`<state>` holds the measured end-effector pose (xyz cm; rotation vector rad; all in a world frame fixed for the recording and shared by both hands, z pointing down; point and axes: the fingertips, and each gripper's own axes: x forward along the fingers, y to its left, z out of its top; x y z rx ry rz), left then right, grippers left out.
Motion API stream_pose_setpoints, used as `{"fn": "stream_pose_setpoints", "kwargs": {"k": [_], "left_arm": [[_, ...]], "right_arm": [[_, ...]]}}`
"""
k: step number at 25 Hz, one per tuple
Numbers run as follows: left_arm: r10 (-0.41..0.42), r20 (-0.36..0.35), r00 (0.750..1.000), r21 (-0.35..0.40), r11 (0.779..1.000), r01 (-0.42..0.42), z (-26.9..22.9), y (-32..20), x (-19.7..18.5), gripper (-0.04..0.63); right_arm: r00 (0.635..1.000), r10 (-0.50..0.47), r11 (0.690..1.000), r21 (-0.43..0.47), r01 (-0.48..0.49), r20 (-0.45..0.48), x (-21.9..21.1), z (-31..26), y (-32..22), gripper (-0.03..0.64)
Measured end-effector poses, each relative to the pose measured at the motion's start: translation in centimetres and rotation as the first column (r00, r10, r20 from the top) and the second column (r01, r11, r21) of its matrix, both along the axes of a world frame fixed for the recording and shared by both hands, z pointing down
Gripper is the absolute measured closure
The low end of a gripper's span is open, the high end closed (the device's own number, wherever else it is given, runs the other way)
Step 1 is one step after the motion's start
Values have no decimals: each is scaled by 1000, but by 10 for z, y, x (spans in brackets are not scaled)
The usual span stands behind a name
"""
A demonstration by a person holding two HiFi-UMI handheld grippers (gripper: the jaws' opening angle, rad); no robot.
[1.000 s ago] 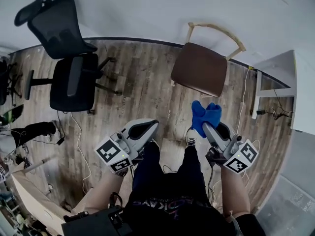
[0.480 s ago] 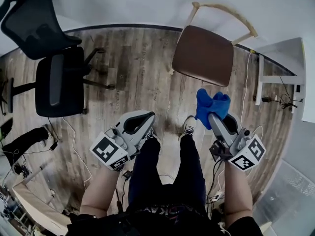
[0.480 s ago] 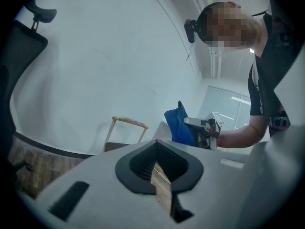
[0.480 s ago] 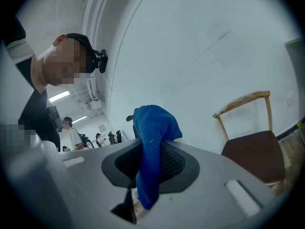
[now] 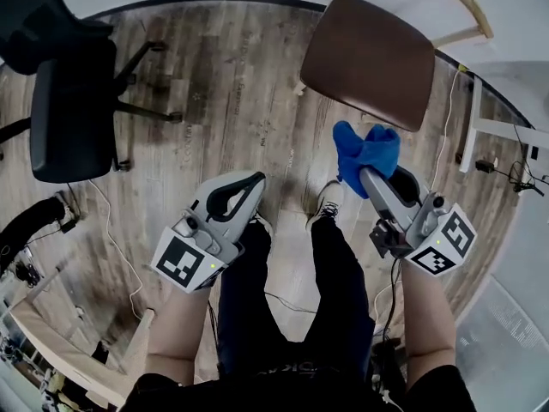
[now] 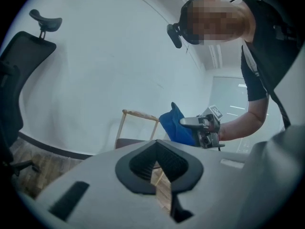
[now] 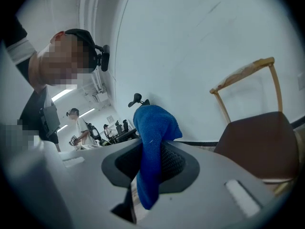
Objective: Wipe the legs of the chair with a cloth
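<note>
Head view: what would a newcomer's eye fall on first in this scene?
The bright blue cloth, clamped in the right hand-held gripper at centre right, stands out most against the wooden floor. Just beyond it, at top right, stands the wooden chair with a brown seat. The left hand-held gripper is shut and empty; a black office chair stands far left.

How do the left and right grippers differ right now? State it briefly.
The right gripper is shut on the blue cloth; the left gripper is shut with nothing between its jaws. The right gripper sits nearer the wooden chair than the left gripper. Both are grey and carry a marker cube.
</note>
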<state>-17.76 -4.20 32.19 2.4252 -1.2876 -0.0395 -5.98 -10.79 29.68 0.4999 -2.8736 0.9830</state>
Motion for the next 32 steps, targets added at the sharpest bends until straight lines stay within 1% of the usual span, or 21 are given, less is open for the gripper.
{"fn": "stream_pose_setpoints", "kwargs": {"k": [5,10,13,17,21,24,26,29,32], "left_arm": [[-6,-18,1000,-6,1000,6,57,5,22,597],[-16,-43,999,-27,1000,15,119,15,30,597],[-6,-57,998,-37,999,4,157,17,33,597],[25,-101,995,-42,999,-30,200,16,36,597],[84,-138,987,-37,995,-90,231,7,41,597],[110,-178,978,-63,990,-123,248,-6,36,597],[112,-204,973,-36,992,-122,246,-20,28,597],[119,-167,979,34,993,-115,246,-42,16,597],[108,-140,984,71,993,-99,252,-68,6,597]], "right_arm": [[999,-41,998,-37,42,15,-6,74,-3,534],[998,-55,996,-72,57,30,-15,152,-11,534],[998,-63,995,-79,65,32,-20,196,-18,534],[997,-72,993,-91,75,39,-24,250,-26,534],[995,-84,991,-97,89,50,-29,302,-40,534],[995,-73,992,-100,80,69,-29,335,-57,534],[994,-75,993,-89,82,82,-30,352,-69,534],[992,-94,994,-49,99,89,-33,372,-84,534],[990,-98,995,-14,99,98,-39,388,-98,534]]}}
